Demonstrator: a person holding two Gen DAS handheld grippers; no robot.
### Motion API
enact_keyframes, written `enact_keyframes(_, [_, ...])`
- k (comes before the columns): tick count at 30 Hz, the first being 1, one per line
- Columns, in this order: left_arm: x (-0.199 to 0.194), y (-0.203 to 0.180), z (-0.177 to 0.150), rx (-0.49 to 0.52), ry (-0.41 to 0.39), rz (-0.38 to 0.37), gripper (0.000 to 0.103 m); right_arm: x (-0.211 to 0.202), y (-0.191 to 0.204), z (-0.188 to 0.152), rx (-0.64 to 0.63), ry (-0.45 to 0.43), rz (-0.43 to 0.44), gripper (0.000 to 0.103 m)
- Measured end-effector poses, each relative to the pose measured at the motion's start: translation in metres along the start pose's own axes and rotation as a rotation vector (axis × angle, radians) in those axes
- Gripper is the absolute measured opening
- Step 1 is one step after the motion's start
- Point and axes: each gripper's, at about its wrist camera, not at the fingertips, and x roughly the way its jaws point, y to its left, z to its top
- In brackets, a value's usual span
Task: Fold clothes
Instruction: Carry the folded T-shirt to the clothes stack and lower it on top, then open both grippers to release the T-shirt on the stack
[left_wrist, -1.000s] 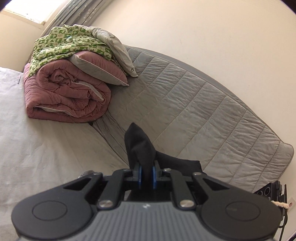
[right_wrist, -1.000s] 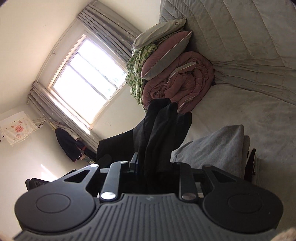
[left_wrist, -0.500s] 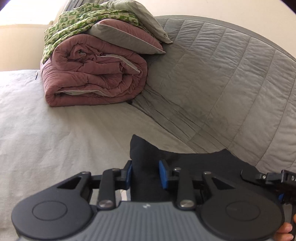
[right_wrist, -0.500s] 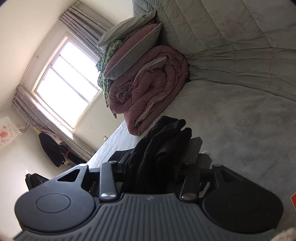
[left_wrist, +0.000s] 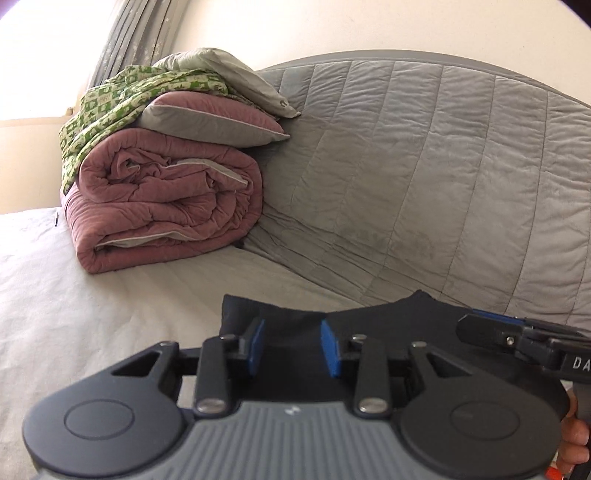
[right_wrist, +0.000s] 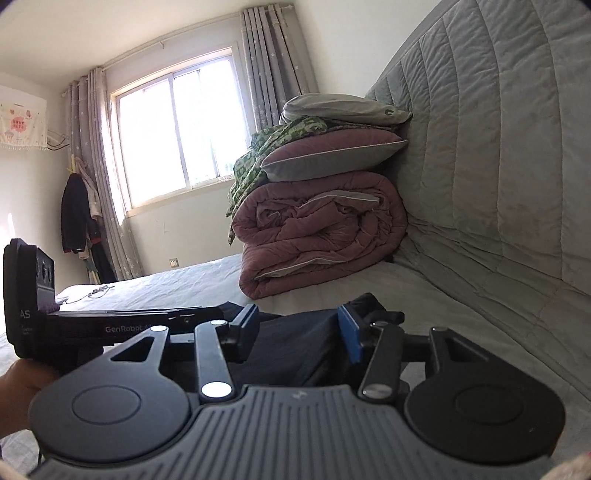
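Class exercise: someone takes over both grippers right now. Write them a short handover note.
Left tongs: jaws have just opened; the black garment lies between the pads, unclamped.
Right tongs: open too, after opening and then narrowing a little; same garment between them.
Garment: down on the grey bed sheet, near the quilted headboard.
Done: cloth lowered and released.
Left: check the fold, neaten it.

walls: I see plain cream walls (left_wrist: 369, 26) | window (right_wrist: 173, 136): bright daylight, grey curtains (right_wrist: 273, 48) on both sides | bed: pale sheet (left_wrist: 74, 314), grey quilted headboard (left_wrist: 424, 166) | corner: rolled pink duvet (left_wrist: 166, 206) with pillows (left_wrist: 210, 118) on top | far wall: dark clothes hanging (right_wrist: 75, 214)
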Motion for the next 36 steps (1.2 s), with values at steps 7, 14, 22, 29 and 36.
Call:
enact_keyframes(7, [-0.007, -0.001, -0.009, -0.054, -0.054, -0.006, 0.034, -0.004, -0.009, -0.021, 0.043, -0.023, -0.001, 0.044])
enact_keyframes(14, [-0.052, -0.007, 0.009, -0.149, -0.086, 0.006, 0.038, -0.036, 0.013, 0.022, 0.024, -0.013, 0.022, 0.055])
enact_keyframes(22, [-0.163, -0.048, 0.025, -0.126, -0.052, 0.064, 0.044, -0.110, 0.073, 0.049, 0.004, -0.002, 0.024, 0.064])
enact_keyframes(29, [-0.271, -0.088, 0.031, -0.085, 0.005, 0.165, 0.054, -0.176, 0.121, 0.051, 0.057, 0.007, 0.043, 0.069])
enact_keyframes(36, [-0.364, -0.122, 0.016, -0.031, 0.056, 0.288, 0.084, -0.239, 0.170, 0.054, 0.056, 0.015, 0.065, 0.077])
